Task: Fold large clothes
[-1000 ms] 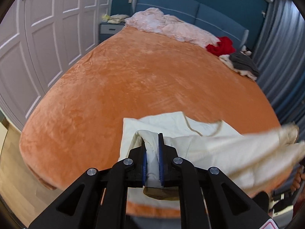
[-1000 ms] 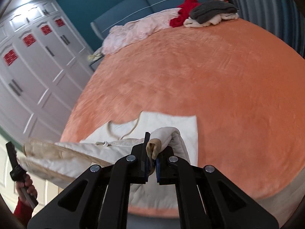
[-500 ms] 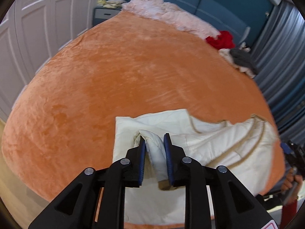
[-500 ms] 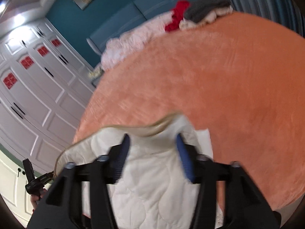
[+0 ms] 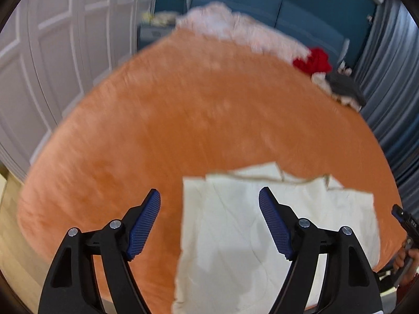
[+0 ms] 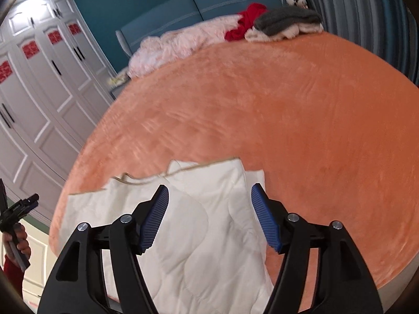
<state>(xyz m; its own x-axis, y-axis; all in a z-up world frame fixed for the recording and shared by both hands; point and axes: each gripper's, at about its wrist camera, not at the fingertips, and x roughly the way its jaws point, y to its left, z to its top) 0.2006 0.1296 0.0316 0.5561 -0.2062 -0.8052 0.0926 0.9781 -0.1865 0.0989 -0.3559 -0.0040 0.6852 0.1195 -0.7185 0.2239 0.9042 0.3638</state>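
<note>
A cream quilted garment (image 5: 230, 230) lies folded flat on the near edge of the orange bed (image 5: 196, 120). It also shows in the right wrist view (image 6: 199, 235). My left gripper (image 5: 209, 196) is open and empty, held above the garment's left edge. My right gripper (image 6: 209, 193) is open and empty, held above the garment's right part. The right gripper's handle (image 5: 404, 222) shows at the right edge of the left wrist view. The left gripper's handle (image 6: 15, 209) shows at the left edge of the right wrist view.
A pink blanket (image 6: 172, 44), a red garment (image 6: 243, 23) and a grey and white pile (image 6: 285, 23) lie at the bed's head by the blue headboard (image 6: 209, 2). White wardrobe doors (image 6: 39, 78) stand along the left. Grey curtains (image 5: 392, 78) hang on the right.
Both grippers have opened and let go of the garment. The lifted part has dropped onto the bed and now lies flat. Both grippers have drawn back a little.
</note>
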